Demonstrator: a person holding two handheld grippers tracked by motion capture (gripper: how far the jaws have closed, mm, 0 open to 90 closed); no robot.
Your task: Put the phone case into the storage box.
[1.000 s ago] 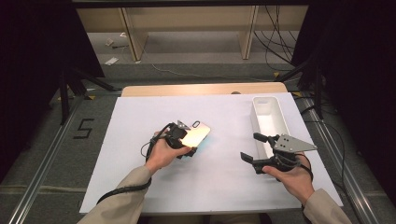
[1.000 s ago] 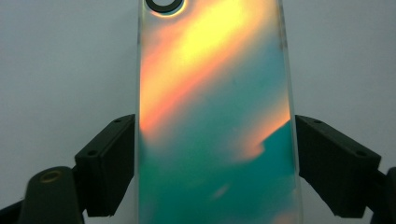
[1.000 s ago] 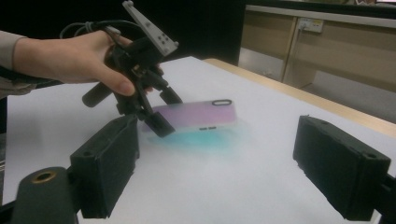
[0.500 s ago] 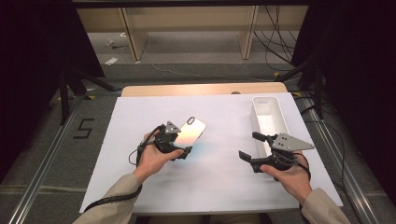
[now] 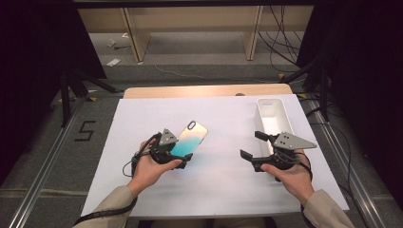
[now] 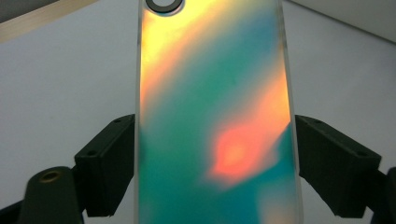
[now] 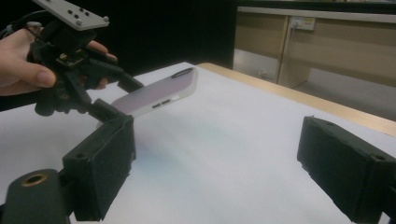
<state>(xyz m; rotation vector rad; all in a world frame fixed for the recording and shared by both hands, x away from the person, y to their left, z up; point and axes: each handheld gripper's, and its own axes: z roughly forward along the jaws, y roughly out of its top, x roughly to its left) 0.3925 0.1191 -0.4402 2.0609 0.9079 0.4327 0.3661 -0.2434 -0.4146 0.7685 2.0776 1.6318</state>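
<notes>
Left gripper (image 5: 177, 156) clamps phone case (image 5: 189, 138) above table (image 5: 223, 190).

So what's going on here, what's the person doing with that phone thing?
A person at a white-covered table holds a gripper in each hand. The left gripper is shut on a shiny phone case, its fingers pressing the two long edges, and it holds the case off the table, tilted up at the far end. The right gripper is open and holds nothing, sitting just in front of a narrow white tray at the table's right side. The tray looks empty.
</notes>
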